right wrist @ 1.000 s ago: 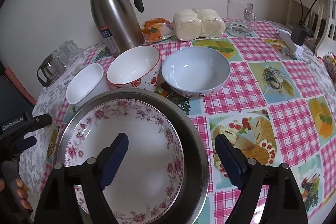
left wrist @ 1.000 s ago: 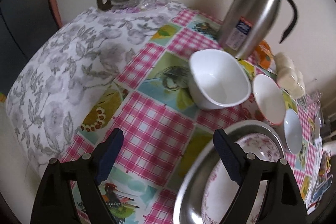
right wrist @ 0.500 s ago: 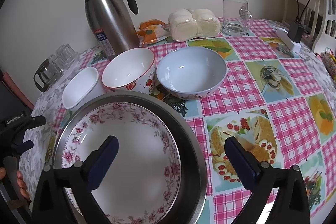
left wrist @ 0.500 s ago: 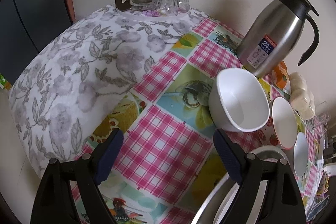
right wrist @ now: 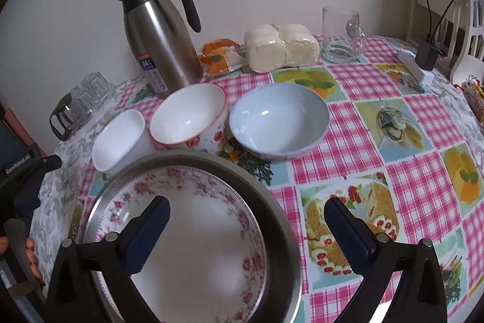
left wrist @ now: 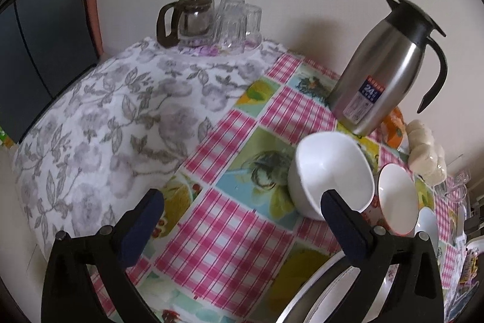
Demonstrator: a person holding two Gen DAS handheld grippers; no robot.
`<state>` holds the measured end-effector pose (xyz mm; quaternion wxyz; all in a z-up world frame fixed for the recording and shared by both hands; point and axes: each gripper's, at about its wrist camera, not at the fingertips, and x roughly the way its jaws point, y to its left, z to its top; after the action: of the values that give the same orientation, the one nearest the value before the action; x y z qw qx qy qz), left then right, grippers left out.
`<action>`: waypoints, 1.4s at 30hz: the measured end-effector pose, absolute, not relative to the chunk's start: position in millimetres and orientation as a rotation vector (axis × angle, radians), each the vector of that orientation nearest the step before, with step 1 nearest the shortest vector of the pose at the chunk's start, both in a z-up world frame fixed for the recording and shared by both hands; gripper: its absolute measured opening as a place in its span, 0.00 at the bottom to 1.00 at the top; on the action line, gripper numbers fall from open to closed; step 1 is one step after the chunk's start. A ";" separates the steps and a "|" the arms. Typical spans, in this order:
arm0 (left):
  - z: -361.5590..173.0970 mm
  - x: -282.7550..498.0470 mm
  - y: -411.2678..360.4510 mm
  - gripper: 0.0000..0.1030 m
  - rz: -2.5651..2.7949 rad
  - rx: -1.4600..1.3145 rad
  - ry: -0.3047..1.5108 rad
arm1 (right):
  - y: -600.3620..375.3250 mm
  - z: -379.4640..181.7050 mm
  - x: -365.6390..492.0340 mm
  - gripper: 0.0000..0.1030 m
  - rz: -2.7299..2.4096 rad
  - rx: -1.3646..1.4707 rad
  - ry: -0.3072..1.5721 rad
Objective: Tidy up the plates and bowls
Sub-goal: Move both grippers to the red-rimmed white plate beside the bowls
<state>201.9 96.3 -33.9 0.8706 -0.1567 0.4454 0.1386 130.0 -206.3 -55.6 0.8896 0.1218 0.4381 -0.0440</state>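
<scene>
The right gripper [right wrist: 246, 220] is held over the near edge of the table [right wrist: 420, 180], its jaws spread wide with nothing clamped between them. Directly under it lies a floral plate [right wrist: 193, 232] nested inside a steel pan [right wrist: 281, 220]; the left finger hangs over the plate's face, the right finger beyond the pan's rim over the checked cloth. Behind the pan three bowls are set in a row: a white bowl [right wrist: 116, 140] on the left, a red-rimmed bowl [right wrist: 187, 114] just beside it, and a pale blue bowl [right wrist: 278, 117] to the right. A steel jug [right wrist: 160, 38] is placed behind them.

The left gripper [left wrist: 242, 220] is seen with its jaws opening and only bare cloth between them. The white bowl [left wrist: 332, 171] sits just beyond its right finger, partly covered by the fingertip in view; whether they touch cannot be told. The red-rimmed bowl [left wrist: 394, 199] and the pale blue bowl [left wrist: 426, 224] are lined up further right, the pan's rim [left wrist: 317, 283] below.
</scene>
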 end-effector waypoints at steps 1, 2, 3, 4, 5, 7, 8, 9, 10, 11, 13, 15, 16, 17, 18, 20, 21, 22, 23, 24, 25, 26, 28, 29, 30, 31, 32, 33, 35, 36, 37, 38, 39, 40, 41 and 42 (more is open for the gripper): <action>-33.1 202.9 96.2 1.00 0.290 -0.326 0.926 | -204.6 -53.6 131.5 1.00 -0.086 0.252 0.904; -32.2 204.2 96.8 1.00 0.286 -0.330 0.919 | -202.5 -52.0 133.1 1.00 -0.078 0.249 0.900; -32.0 205.0 97.4 1.00 0.283 -0.334 0.916 | -200.5 -50.8 134.7 1.00 -0.070 0.247 0.897; -31.5 206.5 98.4 1.00 0.275 -0.342 0.908 | -198.8 -49.8 136.3 1.00 -0.062 0.245 0.894; -30.7 207.9 99.1 1.00 0.265 -0.347 0.897 | -196.2 -48.7 139.0 1.00 -0.053 0.242 0.890; -27.6 209.7 98.9 1.00 0.255 -0.346 0.867 | -193.5 -47.7 143.1 1.00 -0.042 0.240 0.888; -26.0 211.0 98.6 1.00 0.250 -0.343 0.855 | -192.4 -47.3 145.8 1.00 -0.035 0.241 0.888; -24.5 213.0 98.0 1.00 0.242 -0.341 0.846 | -191.3 -46.9 148.2 1.00 -0.027 0.242 0.889; -23.5 215.3 97.4 1.00 0.224 -0.344 0.846 | -189.8 -46.1 151.7 1.00 -0.015 0.241 0.889; -23.0 217.6 96.6 1.00 0.200 -0.352 0.851 | -188.9 -45.5 154.4 1.00 -0.008 0.238 0.888; -21.0 220.9 91.5 1.00 0.146 -0.364 0.856 | -188.9 -44.8 161.4 1.00 -0.002 0.228 0.893; -19.6 225.1 82.4 1.00 0.107 -0.350 0.864 | -190.6 -44.3 169.4 1.00 -0.007 0.224 0.903; -19.1 227.6 76.7 1.00 0.090 -0.338 0.871 | -191.7 -44.0 173.1 1.00 -0.008 0.225 0.909; -18.9 229.9 71.3 1.00 0.077 -0.325 0.877 | -193.1 -43.2 178.1 1.00 -0.008 0.227 0.915; -19.1 231.7 66.4 1.00 0.067 -0.313 0.881 | -193.7 -42.0 182.0 0.99 -0.003 0.225 0.917; -20.1 235.5 56.6 1.00 0.046 -0.291 0.886 | -194.3 -40.9 191.7 0.96 0.015 0.215 0.926; -21.5 237.9 51.9 1.00 0.030 -0.284 0.892 | -194.3 -40.8 196.5 0.93 0.021 0.209 0.934; -23.7 241.0 46.7 1.00 0.006 -0.282 0.902 | -194.4 -40.6 201.4 0.89 0.025 0.203 0.942; -25.3 242.8 44.2 1.00 -0.010 -0.288 0.910 | -194.5 -40.8 206.1 0.87 0.028 0.198 0.952; -28.1 245.4 41.7 0.99 -0.030 -0.300 0.923 | -194.6 -41.0 210.1 0.84 0.032 0.195 0.960; -31.1 247.7 38.8 0.98 -0.048 -0.311 0.938 | -195.1 -41.7 215.4 0.81 0.036 0.190 0.972; -32.9 249.6 36.5 0.95 -0.057 -0.315 0.949 | -195.7 -42.6 219.8 0.79 0.036 0.186 0.986; -35.9 254.3 30.1 0.83 -0.098 -0.326 0.978 | -197.5 -44.8 227.4 0.72 0.037 0.177 1.009; -37.2 256.7 27.1 0.78 -0.111 -0.326 0.993 | -199.4 -45.6 231.4 0.70 0.041 0.174 1.020; -38.2 259.3 23.8 0.78 -0.119 -0.315 1.007 | -200.6 -46.5 234.6 0.68 0.046 0.173 1.027; -38.6 261.3 20.7 0.78 -0.125 -0.302 1.014 | -202.2 -47.6 238.9 0.68 0.051 0.171 1.036; -39.0 263.6 17.9 0.78 -0.134 -0.294 1.021 | -203.7 -48.6 242.0 0.68 0.049 0.169 1.042; -39.7 266.6 14.9 0.78 -0.149 -0.293 1.032 | -205.0 -49.6 245.5 0.67 0.046 0.167 1.047; -41.5 274.5 10.6 0.78 -0.179 -0.311 1.068 | -208.3 -52.5 254.5 0.61 0.045 0.163 1.061; -41.8 278.5 8.4 0.77 -0.190 -0.321 1.087 | -209.0 -53.4 257.8 0.59 0.048 0.158 1.068; -41.8 281.5 6.2 0.75 -0.201 -0.322 1.099 | -209.9 -54.2 262.8 0.59 0.054 0.150 1.074; -41.7 284.3 3.1 0.70 -0.210 -0.321 1.113 | -210.1 -54.7 265.9 0.58 0.060 0.147 1.076; -42.1 287.2 -2.5 0.68 -0.223 -0.310 1.138 | -210.7 -55.2 269.2 0.55 0.068 0.146 1.078; -43.8 289.8 -5.8 0.67 -0.236 -0.303 1.151 | -211.7 -56.1 274.0 0.51 0.074 0.146 1.082; -43.8 291.9 -11.5 0.67 -0.252 -0.294 1.163 | -212.1 -56.8 276.9 0.50 0.076 0.147 1.084; -43.4 292.7 -14.9 0.66 -0.264 -0.287 1.168 | -212.5 -57.7 280.3 0.47 0.077 0.147 1.087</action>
<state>292.7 -14.9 -43.4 0.8163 -0.1344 0.5480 -0.1236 280.3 -212.5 -57.7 0.8526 0.0700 0.5165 0.0367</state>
